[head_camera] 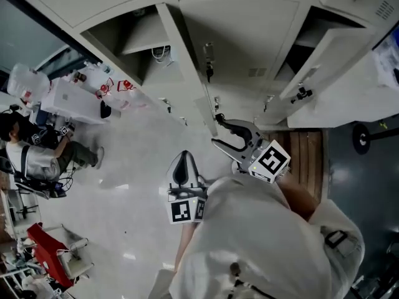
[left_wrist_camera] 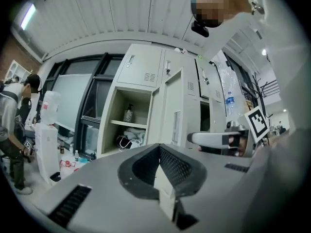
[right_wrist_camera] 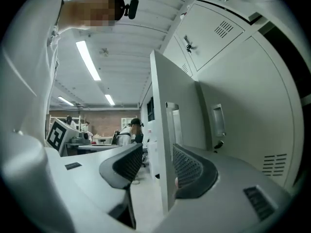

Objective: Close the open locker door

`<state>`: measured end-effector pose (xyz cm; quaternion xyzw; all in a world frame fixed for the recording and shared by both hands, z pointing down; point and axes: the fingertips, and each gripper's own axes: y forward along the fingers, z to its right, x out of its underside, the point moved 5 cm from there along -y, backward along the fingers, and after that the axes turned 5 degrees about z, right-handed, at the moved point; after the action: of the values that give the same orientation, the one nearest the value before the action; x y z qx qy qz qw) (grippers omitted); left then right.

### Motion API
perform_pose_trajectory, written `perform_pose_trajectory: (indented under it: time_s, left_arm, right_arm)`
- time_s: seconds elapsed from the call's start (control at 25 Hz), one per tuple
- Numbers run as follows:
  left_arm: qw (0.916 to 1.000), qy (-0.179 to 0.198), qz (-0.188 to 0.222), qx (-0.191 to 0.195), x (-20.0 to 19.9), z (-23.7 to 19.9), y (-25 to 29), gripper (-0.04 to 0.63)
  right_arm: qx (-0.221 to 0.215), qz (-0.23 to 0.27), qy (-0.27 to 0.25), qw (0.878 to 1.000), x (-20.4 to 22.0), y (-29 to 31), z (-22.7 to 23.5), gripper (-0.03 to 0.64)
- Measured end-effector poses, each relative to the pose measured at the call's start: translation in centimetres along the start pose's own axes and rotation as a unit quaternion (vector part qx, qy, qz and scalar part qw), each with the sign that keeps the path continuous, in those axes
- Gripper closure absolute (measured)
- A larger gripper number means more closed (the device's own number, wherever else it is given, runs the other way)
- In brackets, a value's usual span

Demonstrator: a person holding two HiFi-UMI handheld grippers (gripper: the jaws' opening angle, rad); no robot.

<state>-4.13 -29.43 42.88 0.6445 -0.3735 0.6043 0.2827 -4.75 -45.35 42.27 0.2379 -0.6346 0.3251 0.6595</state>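
Note:
The open locker door (head_camera: 187,73) runs edge-on from the locker bank down toward me. Its compartment (head_camera: 144,45) on the left holds a shelf and some items. My right gripper (head_camera: 216,132) is open at the door's lower free edge. In the right gripper view the door edge (right_wrist_camera: 163,144) stands between the spread pads of the right gripper (right_wrist_camera: 155,166), close to the right pad (right_wrist_camera: 189,171). My left gripper (head_camera: 181,170) hangs lower left over the floor, shut on nothing. The left gripper (left_wrist_camera: 159,165) faces the open compartment (left_wrist_camera: 129,123), the ajar door (left_wrist_camera: 171,110) and the right gripper (left_wrist_camera: 214,140).
A second locker door (head_camera: 327,58) stands open at the right above a wooden platform (head_camera: 307,151). A closed locker with a latch (right_wrist_camera: 217,120) is right of the door. At the left are a white table with bottles (head_camera: 75,98), a seated person (head_camera: 34,157) and a red chair (head_camera: 53,248).

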Motion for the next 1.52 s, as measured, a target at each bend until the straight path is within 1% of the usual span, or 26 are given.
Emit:
perform_pose_trajectory:
  time_s: [0.08,0.2,0.32,0.56,0.72,1.0,1.16,1.32,1.52]
  left_arm:
    - [0.9998,0.006,-0.001,-0.019,0.1,0.6,-0.3,0.588]
    - [0.9985,0.011,-0.002,-0.054,0.4,1.1,-0.9,0.588]
    - [0.9965,0.014,-0.001,-0.082,0.5,1.4,-1.3,0.588]
    - [0.9942,0.019,-0.003,-0.106,0.8,1.7,-1.3,0.588]
    - [0.9928,0.020,-0.004,-0.118,0.8,1.6,-1.1,0.588]
    - [0.9915,0.015,-0.008,-0.129,1.2,1.1,-1.2,0.588]
    - [0.9902,0.012,-0.011,-0.138,1.5,0.4,-1.7,0.588]
    - [0.9889,0.008,-0.008,-0.148,1.7,-0.9,-2.2,0.588]
    - [0.9890,0.000,-0.006,-0.148,1.6,-2.7,-2.6,0.588]
  right_arm:
    - [-0.023,0.002,-0.010,1.000,-0.5,0.3,0.8,0.433]
    - [-0.051,0.004,-0.001,0.999,-1.1,0.9,2.0,0.433]
    - [-0.086,0.001,-0.008,0.996,-1.2,1.5,2.6,0.433]
    - [-0.140,-0.007,-0.003,0.990,-1.1,2.5,2.7,0.433]
    - [-0.155,-0.005,-0.001,0.988,-1.1,3.0,2.5,0.434]
    - [-0.187,-0.007,0.019,0.982,-1.0,3.9,1.9,0.434]
    - [-0.199,-0.013,0.011,0.980,-0.8,5.0,1.1,0.434]
    - [-0.198,-0.017,0.006,0.980,-0.5,6.8,0.3,0.434]
    - [-0.208,-0.031,-0.001,0.978,-0.3,9.2,-0.9,0.434]
